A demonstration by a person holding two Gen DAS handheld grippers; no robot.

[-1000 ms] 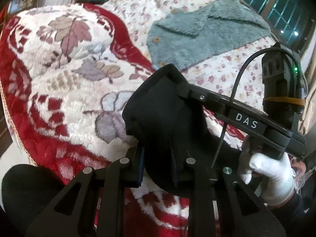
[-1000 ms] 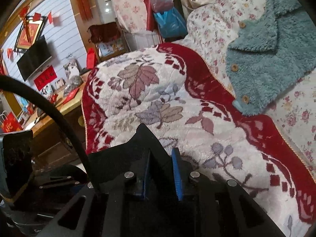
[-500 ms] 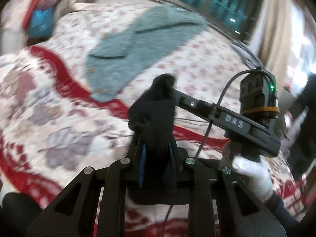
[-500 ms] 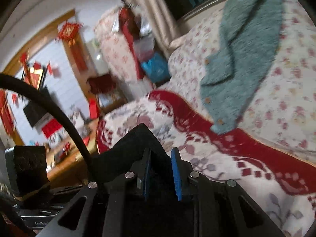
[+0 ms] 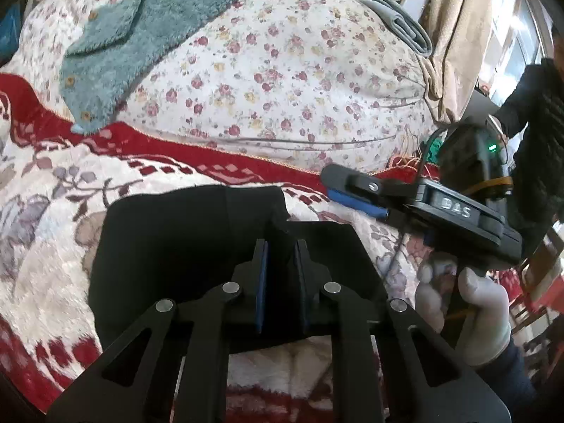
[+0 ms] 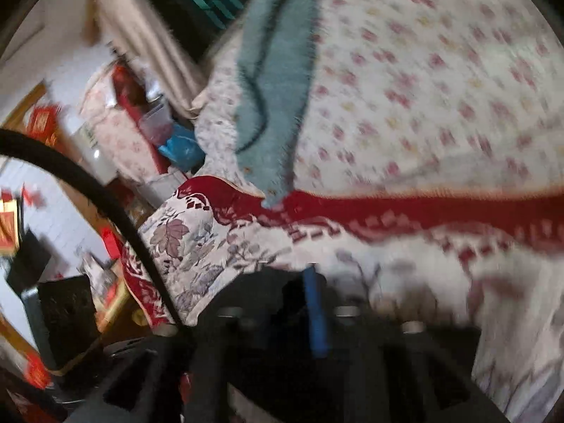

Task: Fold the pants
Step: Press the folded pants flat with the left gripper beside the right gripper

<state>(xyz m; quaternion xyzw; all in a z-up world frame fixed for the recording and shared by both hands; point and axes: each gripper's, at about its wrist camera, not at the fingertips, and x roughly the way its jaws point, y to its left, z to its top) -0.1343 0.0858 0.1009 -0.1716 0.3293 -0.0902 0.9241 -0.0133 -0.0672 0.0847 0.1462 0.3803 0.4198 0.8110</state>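
A bed fills the room, with a flowery quilt [image 5: 282, 70] and a red and white blanket [image 5: 46, 211] on it. The black pants [image 5: 169, 246] lie folded on the blanket. The left gripper [image 5: 282, 257] has been squeezing tighter, and it pinches a fold of the pants. The right gripper [image 5: 349, 194] (held in a white glove [image 5: 472, 313]) has just let go; its jaws stand apart beside the pants with nothing between them. A fuzzy teal sweater [image 5: 141, 24] rests farther back.

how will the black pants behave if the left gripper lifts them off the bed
Probably floppy: the black pants lie flat in soft folds on the blanket. Likely light, as the left gripper pinches one edge. Only the pinched part should rise; the rest would sag.
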